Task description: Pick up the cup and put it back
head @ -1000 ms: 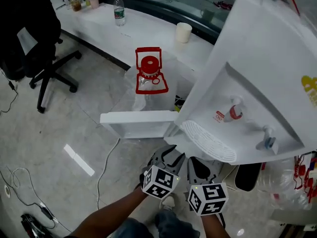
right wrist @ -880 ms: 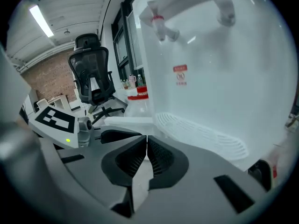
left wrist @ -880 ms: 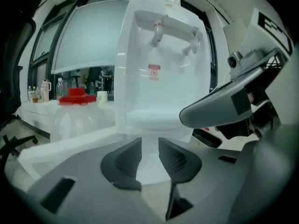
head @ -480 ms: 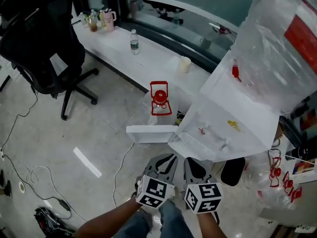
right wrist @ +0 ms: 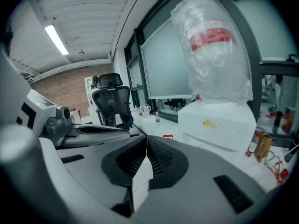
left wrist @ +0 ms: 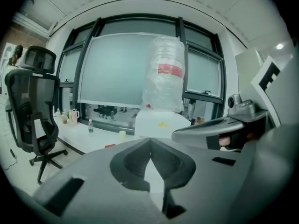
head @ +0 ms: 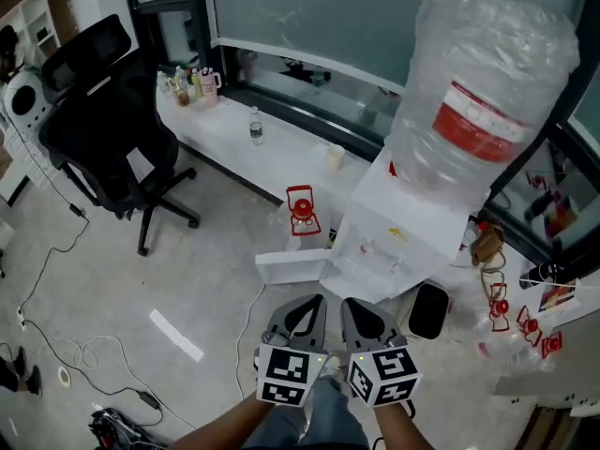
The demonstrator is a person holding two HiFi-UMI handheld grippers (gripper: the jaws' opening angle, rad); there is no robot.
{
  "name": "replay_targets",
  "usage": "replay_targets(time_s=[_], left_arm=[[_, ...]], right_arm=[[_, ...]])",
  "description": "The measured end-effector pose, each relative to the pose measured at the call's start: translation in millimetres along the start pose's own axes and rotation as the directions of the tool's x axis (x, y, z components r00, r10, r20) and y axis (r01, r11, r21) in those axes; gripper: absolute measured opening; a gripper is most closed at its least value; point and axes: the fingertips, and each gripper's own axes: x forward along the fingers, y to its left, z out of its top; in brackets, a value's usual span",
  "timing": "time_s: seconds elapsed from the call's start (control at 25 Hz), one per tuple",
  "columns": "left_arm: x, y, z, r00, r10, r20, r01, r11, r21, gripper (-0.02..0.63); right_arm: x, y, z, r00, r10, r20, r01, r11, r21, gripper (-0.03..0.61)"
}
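Left gripper (head: pixel 307 301) and right gripper (head: pixel 353 304) are both pinched shut on nothing at bottom centre, while the small cream paper cup (head: pixel 335 157) sits well away on the long white counter (head: pixel 289 153) above mid-frame, so we reckon next is reaching over, jaws opened.

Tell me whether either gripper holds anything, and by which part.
Nothing is held: the left gripper and right gripper are both shut, empty; the cup stands apart from them.

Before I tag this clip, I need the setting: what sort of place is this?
Probably an office or lab workroom: a black swivel chair, a water dispenser with a large bottle on top, and a long white counter under windows holding a cup and a water bottle.
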Motion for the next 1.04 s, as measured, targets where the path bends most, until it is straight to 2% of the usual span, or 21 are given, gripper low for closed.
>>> replay_targets(time_s=[0.16,0.4,1.04], left_arm=[[-29.5,-20.8,17.3,1.000,0.002,-0.001,-0.002,1.000,0.004,0.012],[-46.6,-48.2,10.5,1.000,-0.013,-0.028,0.013,1.000,0.028,0.012],[-55.5,-71.7,3.3,0.998,-0.054,-0.044,0.055,0.998,0.025,0.012]], right_arm=[[-39.8,17.9,12.3,1.000,-0.010,0.027,0.010,1.000,-0.009,0.020],[-72.7,17.7,8.9,0.998,-0.050,0.038,0.050,0.999,0.000,0.021],[-85.6,26.7,1.7,0.998,-0.059,0.028,0.059,0.998,-0.007,0.021]])
